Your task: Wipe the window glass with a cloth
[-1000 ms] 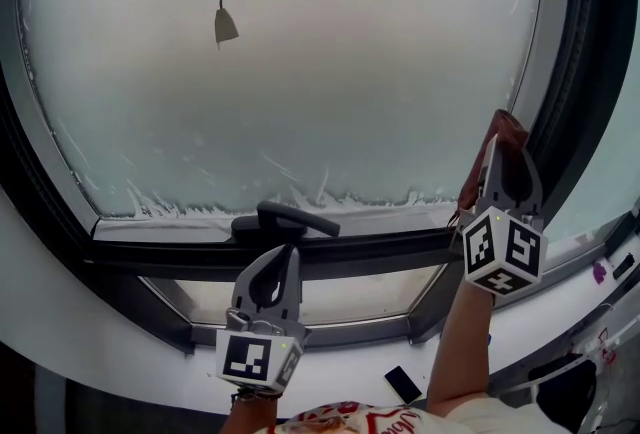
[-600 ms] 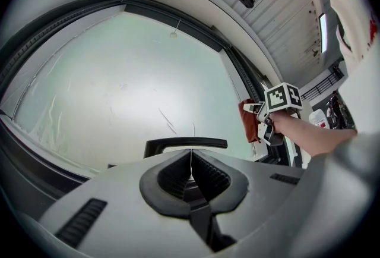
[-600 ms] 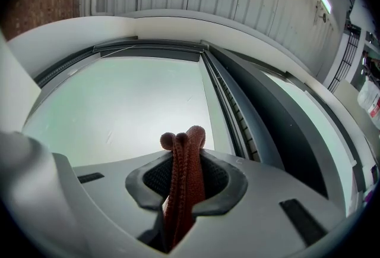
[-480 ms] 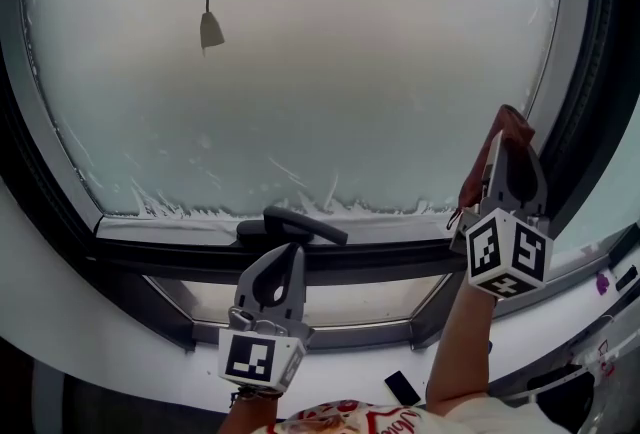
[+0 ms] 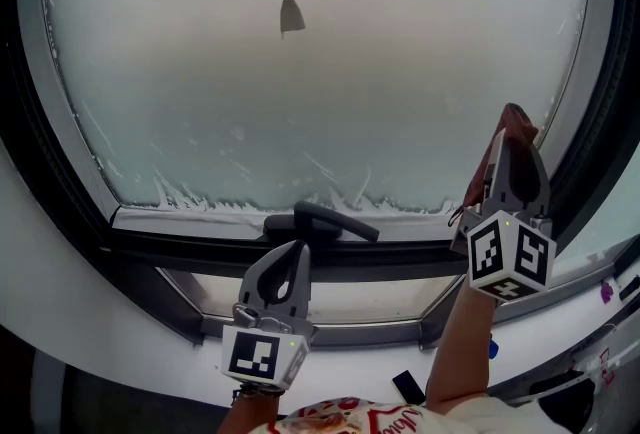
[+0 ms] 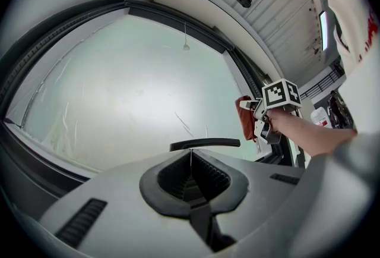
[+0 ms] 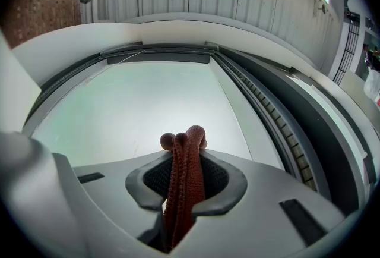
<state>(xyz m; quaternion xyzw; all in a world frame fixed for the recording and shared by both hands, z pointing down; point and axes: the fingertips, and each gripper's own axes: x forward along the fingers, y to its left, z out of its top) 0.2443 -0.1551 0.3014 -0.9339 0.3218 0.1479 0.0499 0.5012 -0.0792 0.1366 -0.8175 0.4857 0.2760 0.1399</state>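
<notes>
The right gripper [image 7: 185, 153] has its jaws clamped on a folded red-brown cloth [image 7: 184, 185], which runs up between them and bulges just past the tips in a rounded fold. In the head view this gripper [image 5: 512, 150] is raised at the lower right corner of the glass [image 5: 330, 92], and the cloth [image 5: 517, 120] sticks out above the tips, right at the pane's edge by the dark frame [image 5: 590, 122]; whether it touches the glass cannot be told. The pane looks frosted, with pale streaks along its bottom edge. The left gripper [image 5: 288, 262] sits lower, beneath the black handle [image 5: 325, 222] on the bottom rail, well apart from the cloth. Its own view shows the jaws [image 6: 191, 159] pressed together with nothing between them, the handle [image 6: 205, 144] just beyond the tips, and the other gripper [image 6: 270, 111] with the cloth [image 6: 245, 120] off to the right. A cord pull [image 5: 291, 14] hangs in front of the upper glass.
</notes>
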